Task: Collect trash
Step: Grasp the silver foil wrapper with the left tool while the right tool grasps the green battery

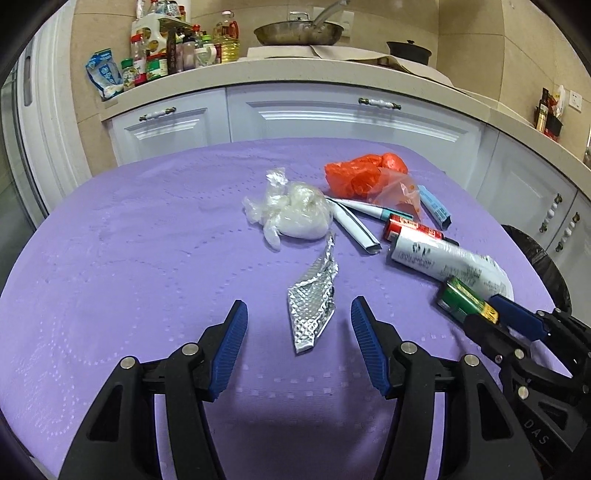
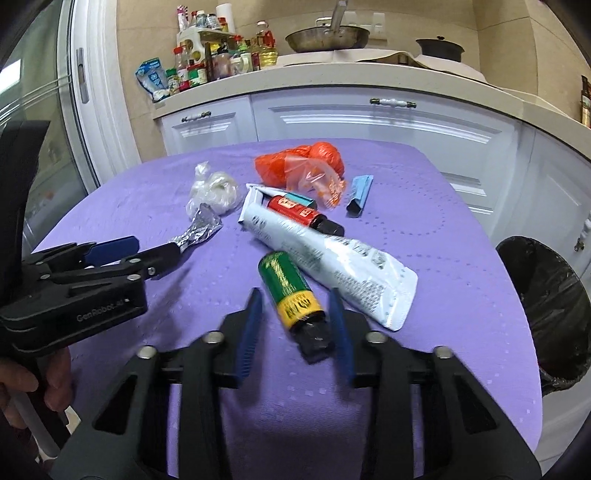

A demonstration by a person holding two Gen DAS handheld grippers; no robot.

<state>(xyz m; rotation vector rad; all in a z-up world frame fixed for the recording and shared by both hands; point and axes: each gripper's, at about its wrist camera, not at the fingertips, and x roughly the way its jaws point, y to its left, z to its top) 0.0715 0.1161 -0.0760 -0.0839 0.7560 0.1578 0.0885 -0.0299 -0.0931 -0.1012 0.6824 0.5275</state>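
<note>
Looking: you have both grippers low over the purple cloth [image 1: 129,229], each framing one piece of trash.
Left gripper [image 1: 298,314]: your jaws stand wide, apart from the foil [image 1: 314,295] that lies flat between the blue pads; neither pad touches it.
Right gripper [image 2: 295,306]: your jaws stand open on either side of the green tube [image 2: 290,290]; the pads look just clear of it, though blur makes contact hard to judge.
Green tube: green body, yellow band with dark print too blurred to read, black cap toward you, lying on the cloth beside the white pouch [image 2: 332,262].
White pouch: grey printed text runs along it, too small to read; its near end is flat and crimped.
Red tube [image 2: 295,212]: red label with white characters, unreadable, black cap, touching the pouch's far edge.
Other trash: a clear bag [image 1: 291,214] with white stuff inside, an orange bag [image 1: 365,173], a blue box [image 1: 436,206] and a white tube [image 1: 354,225], all on the far half of the cloth.
Gripper writing: "GenRobot" shows on your left tool in the right view; "DAS" shows on your right tool in the left view.
Bin [image 2: 546,314]: black-lined, beside the table's right edge.
Counter [image 1: 295,74]: bottles with unreadable labels, a pan [image 1: 299,31] and a black pot [image 1: 408,50].
</note>
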